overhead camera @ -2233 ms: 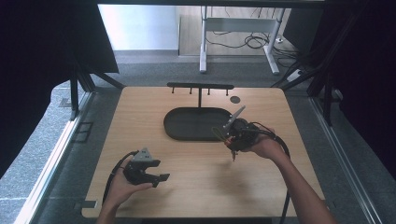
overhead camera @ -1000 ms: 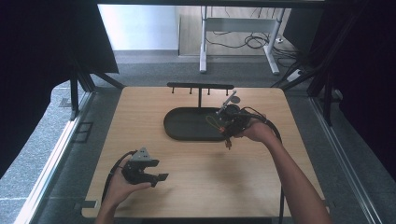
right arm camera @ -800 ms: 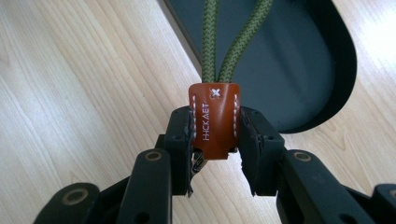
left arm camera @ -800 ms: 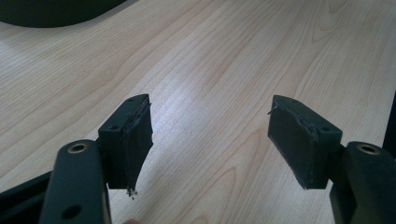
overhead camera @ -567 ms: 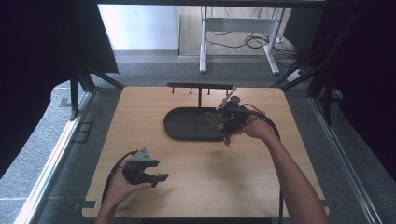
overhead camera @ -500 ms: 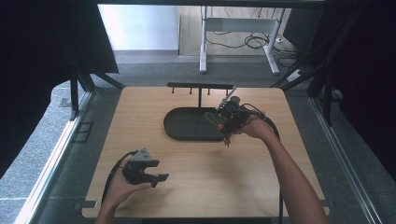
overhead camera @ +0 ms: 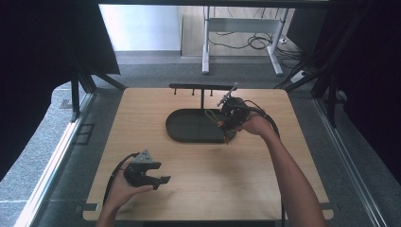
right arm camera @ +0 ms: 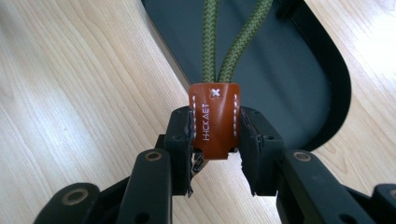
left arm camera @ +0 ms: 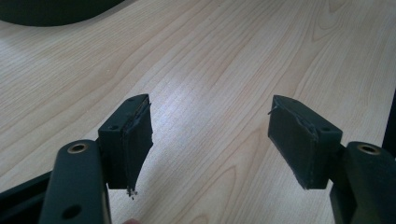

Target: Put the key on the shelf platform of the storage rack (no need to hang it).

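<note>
Clearly, the right gripper clamps a brown leather tab stitched in white, from which a green braided cord loop runs out over the dark oval tray. Seen from above, that gripper hangs at the tray's right end, seemingly just above it. The left gripper, jaws apart and empty, rests low over the pale wooden table.

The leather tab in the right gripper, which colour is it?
The leather tab is orange-brown with white stitching and white lettering, best seen in the right gripper view.
</note>
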A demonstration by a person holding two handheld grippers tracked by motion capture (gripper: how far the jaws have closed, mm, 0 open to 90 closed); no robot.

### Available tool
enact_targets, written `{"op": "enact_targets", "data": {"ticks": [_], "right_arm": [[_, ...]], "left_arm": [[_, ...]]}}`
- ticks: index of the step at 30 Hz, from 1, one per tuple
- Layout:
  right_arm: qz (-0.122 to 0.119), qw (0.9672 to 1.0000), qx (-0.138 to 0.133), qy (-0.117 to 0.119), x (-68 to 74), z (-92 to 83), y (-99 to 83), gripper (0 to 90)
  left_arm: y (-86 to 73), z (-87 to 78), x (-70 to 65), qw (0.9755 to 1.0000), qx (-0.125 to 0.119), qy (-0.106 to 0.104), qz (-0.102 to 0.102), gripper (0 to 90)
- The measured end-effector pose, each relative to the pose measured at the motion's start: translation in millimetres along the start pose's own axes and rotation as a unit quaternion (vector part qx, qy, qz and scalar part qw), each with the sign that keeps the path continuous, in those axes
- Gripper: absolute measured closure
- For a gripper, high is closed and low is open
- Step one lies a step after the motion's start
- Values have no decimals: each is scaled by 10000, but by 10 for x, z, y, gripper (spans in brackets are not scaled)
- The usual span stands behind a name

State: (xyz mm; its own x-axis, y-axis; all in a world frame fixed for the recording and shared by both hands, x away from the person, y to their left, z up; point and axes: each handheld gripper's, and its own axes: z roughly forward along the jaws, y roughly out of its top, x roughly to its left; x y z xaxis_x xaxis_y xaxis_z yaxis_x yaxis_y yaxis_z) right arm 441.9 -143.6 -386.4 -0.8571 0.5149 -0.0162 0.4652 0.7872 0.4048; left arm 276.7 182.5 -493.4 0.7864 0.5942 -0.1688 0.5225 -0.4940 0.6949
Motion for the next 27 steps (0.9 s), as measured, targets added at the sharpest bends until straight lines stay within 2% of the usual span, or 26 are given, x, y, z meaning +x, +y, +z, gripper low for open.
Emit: {"op": "enact_targets", "data": {"ticks": [7,21,27], "right_arm": [[68,10000,-12,33,-24,53,74,667],[149,9998,29,-113,-123,135,189,667],[186,9998,-1,-90,-164,182,239,667]], "left_arm": [[-4,2,7,10000,11,-9,-5,312],[-3,11,7,10000,60,-26,46,310],[-6,13,12,10000,64,-28,54,310]]}}
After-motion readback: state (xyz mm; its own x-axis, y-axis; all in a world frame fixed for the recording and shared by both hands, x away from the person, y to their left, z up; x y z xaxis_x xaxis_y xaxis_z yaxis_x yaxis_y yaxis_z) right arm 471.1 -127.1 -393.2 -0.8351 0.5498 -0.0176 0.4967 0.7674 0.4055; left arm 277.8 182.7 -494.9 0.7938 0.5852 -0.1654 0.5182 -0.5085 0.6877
